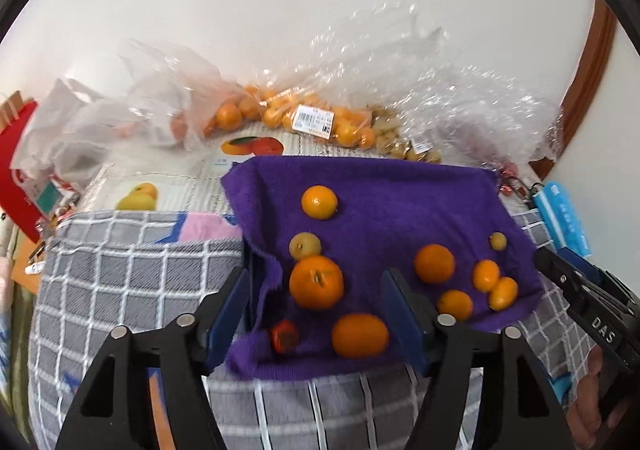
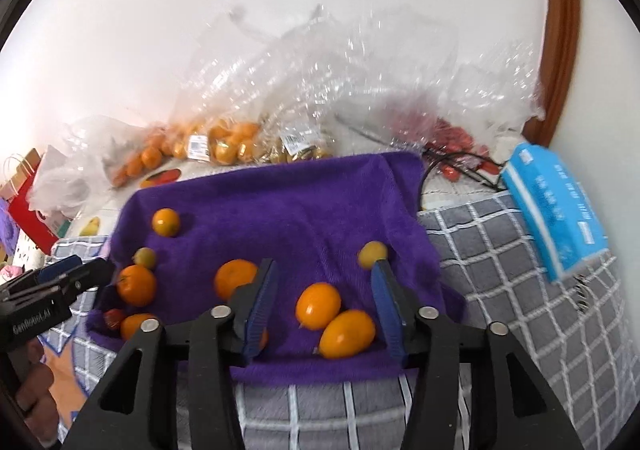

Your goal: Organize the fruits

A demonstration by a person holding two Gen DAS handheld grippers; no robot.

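Fruit is scattered loose all over the purple towel [image 1: 400, 202], which lies on a grey checked blanket [image 1: 132, 282], so I'd say this is early sorting with nothing grouped yet. Left gripper [image 1: 316, 306] has its jaws wide apart and empty, hovering over the near-left part of the towel with the big orange [image 1: 316, 282] sitting between its fingers. Right gripper [image 2: 324, 298] is spread apart and empty too, framing two oval oranges [image 2: 334, 320] that touch each other at the near edge. My guess for the next move: come down on one fruit, probably that touching pair, and keep the pinch soft so the neighbour doesn't roll off the cloth. Count on the towel, as best I can tell: seven orange fruits, two small yellowish ones [image 1: 305, 245] (one left, one far right), and one little red fruit [image 1: 285, 336] at the near-left corner. At the far side, against the wall, sit clear plastic bags [image 1: 304, 118] with more oranges inside, too jumbled to count. A blue tissue pack [image 2: 554, 206] lies off to the right.
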